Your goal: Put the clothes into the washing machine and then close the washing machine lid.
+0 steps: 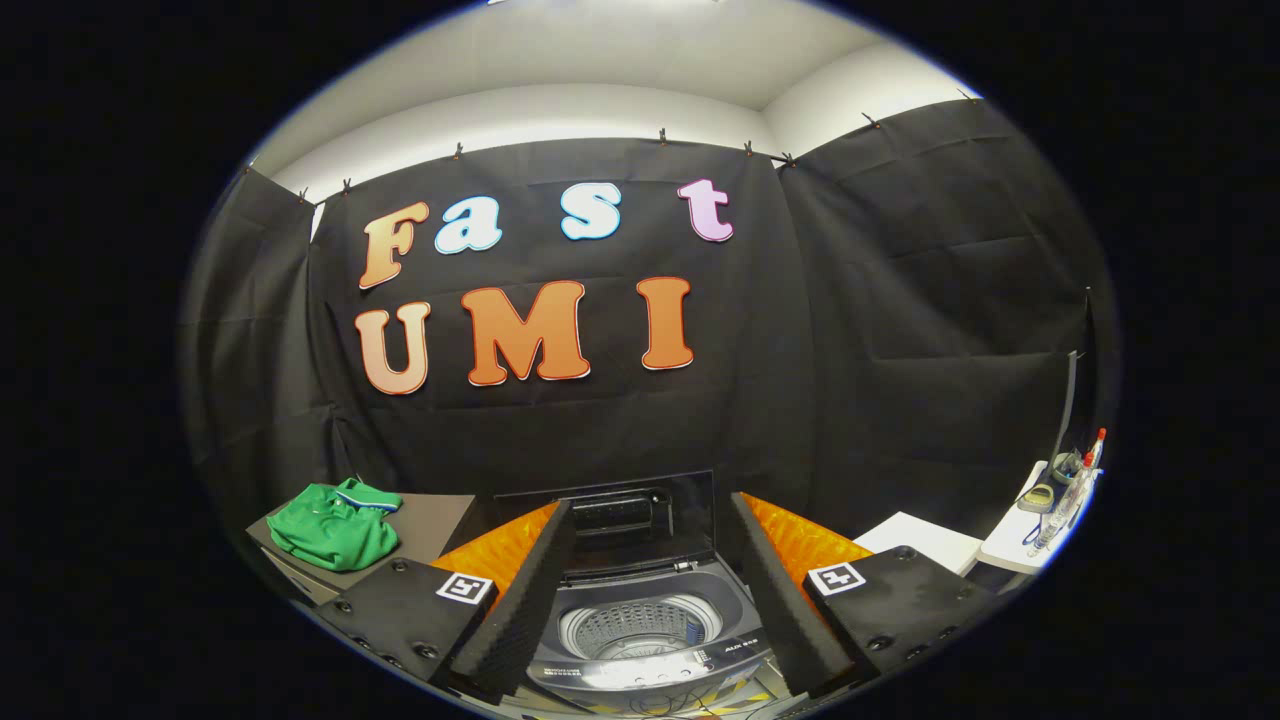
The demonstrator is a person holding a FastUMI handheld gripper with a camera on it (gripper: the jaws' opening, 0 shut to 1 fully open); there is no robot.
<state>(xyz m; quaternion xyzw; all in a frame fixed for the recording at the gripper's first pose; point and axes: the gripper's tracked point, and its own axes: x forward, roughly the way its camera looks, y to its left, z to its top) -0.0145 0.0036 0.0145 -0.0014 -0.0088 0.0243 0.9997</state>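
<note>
One washing machine (640, 640) takes up the middle of the booth, a top-loader with its lid (625, 520) swung up and standing against the black cloth wall (900, 330) behind it. From where I stand, its perforated drum (640, 625) lies open, right between the two fingers of the claw (640, 590). Nothing I can see lies inside the drum.

Next in size is the claw itself, hovering above the machine with its fingers spread wide apart, one on either side of the drum opening, gripping nothing. Each finger carries a small square marker on its top.

Off to the left of the left finger sits a grey tabletop (440, 515), set just beside the machine. On it lies the clothes item, a green shirt (335, 525) with a striped collar, crumpled into a loose heap near the tabletop's near edge and well apart from the drum.

To the right of the right finger is a white tabletop (925, 540), bare on the part I can see. Beyond it, further right, a second white surface (1010, 545) holds a cluster of small things, among them a bottle with a red cap (1085, 470); the rest are too small to make out.
</note>
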